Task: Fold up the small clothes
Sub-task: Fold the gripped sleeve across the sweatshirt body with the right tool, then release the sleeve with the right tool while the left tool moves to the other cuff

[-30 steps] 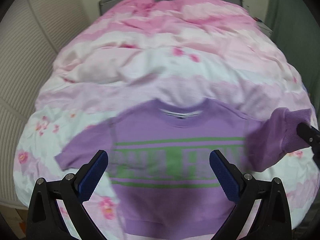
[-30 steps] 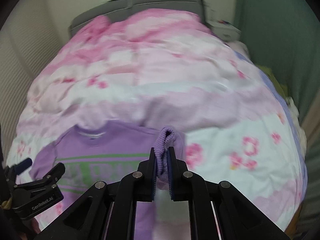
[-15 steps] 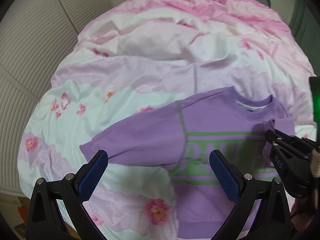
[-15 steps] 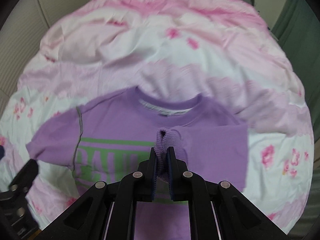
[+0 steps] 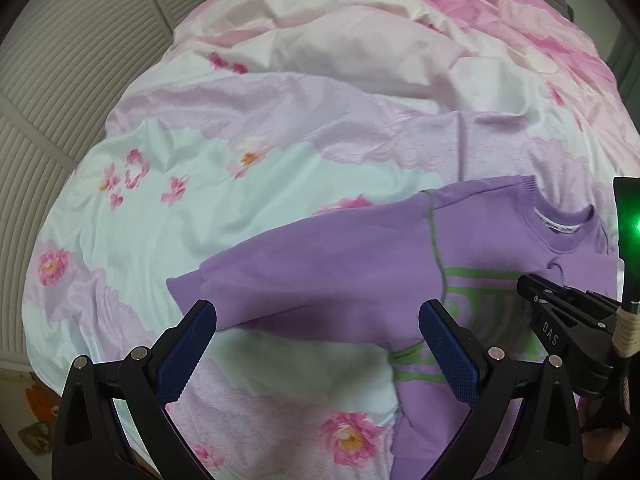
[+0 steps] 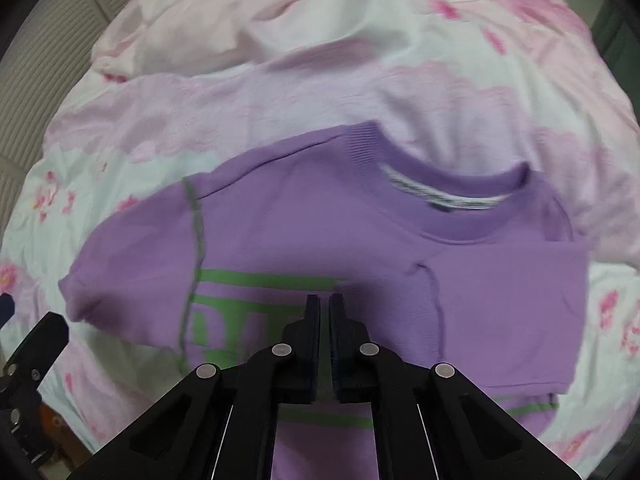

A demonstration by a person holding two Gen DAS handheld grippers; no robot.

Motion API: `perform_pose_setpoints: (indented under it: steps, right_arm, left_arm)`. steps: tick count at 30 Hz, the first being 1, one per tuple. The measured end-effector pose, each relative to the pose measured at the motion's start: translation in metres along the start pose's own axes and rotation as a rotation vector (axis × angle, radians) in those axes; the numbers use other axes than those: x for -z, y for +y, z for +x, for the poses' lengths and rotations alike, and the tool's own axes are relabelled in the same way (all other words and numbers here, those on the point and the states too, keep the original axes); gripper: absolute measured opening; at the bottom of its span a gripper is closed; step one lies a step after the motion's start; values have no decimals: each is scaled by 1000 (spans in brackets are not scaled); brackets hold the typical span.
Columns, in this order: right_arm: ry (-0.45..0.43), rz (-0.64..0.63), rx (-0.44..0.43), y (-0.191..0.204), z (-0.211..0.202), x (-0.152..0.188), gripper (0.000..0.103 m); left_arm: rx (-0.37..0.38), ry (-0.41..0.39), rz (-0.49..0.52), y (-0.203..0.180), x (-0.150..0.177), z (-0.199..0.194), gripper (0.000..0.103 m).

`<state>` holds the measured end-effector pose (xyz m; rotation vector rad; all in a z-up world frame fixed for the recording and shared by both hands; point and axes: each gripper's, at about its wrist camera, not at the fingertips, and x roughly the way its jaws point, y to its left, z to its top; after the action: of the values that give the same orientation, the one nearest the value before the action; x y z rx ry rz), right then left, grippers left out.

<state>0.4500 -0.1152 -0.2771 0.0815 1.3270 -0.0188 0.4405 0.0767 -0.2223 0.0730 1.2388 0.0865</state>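
Purple knit sweater with green lettering (image 6: 320, 240) on floral bed quilt (image 5: 240, 160): right sleeve (image 6: 508, 312) folded in, left sleeve (image 5: 312, 280) pending. Left hand-held gripper (image 5: 316, 352) wide; right hand-held gripper (image 6: 325, 320) nearly closed, empty.

The right gripper (image 6: 324, 312) no longer pinches the ribbed cuff; its jaws are now almost together with nothing between them, and the sleeve (image 6: 508, 312) it was carrying lies folded flat across the chest of the purple sweatshirt (image 6: 304, 232). The left gripper (image 5: 318, 344), jaws wide apart as before, has swung over from the middle of the sweatshirt and now hangs above the other sleeve (image 5: 304, 276), which is spread out on the floral bedcover (image 5: 224, 200).
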Motion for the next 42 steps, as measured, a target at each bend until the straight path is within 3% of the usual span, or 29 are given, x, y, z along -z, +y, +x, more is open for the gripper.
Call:
perform_pose_setpoints:
  steps: [3,5,7,9,11,15,23,24,27,29,36,42]
  right_arm:
    - [7,-11,-3,13,4,-2,7]
    - [8,-6,-6,17,0,-2,21]
    - [-24,17,-7,17,-14,2,64]
    - [-79,42,-4,8,-31,8,71]
    - [-114,56,-17,-5,-42,15,71]
    - [-64,64,-24,-25,-33,21,71]
    - [31,7,75,-20,14,18,69]
    - [42,6,89,-20,20,18,64]
    - [54,21,95,-24,30,16,27]
    - [58,45,54,-27,30,16,17]
    - [-80,47,-24,-14,-28,10,11]
    - [-86,-2,-73,32,-13,-3,8]
  left_arm:
    - [0,-15,-25,14,-1,1,103]
    - [2,-22,-26,22,-2,1,103]
    - [7,-30,-15,27,-1,0,103]
    - [7,-39,0,28,1,0,103]
    - [11,-38,23,26,4,3,103]
    - [51,6,11,15,11,17,103]
    - [100,20,40,-5,18,20,103]
    - [99,17,41,-6,17,20,103]
    - [104,9,36,-4,15,18,103]
    - [104,4,29,0,13,17,103]
    - [83,-2,-24,22,9,20,103]
    - [42,-3,-62,44,10,25,103]
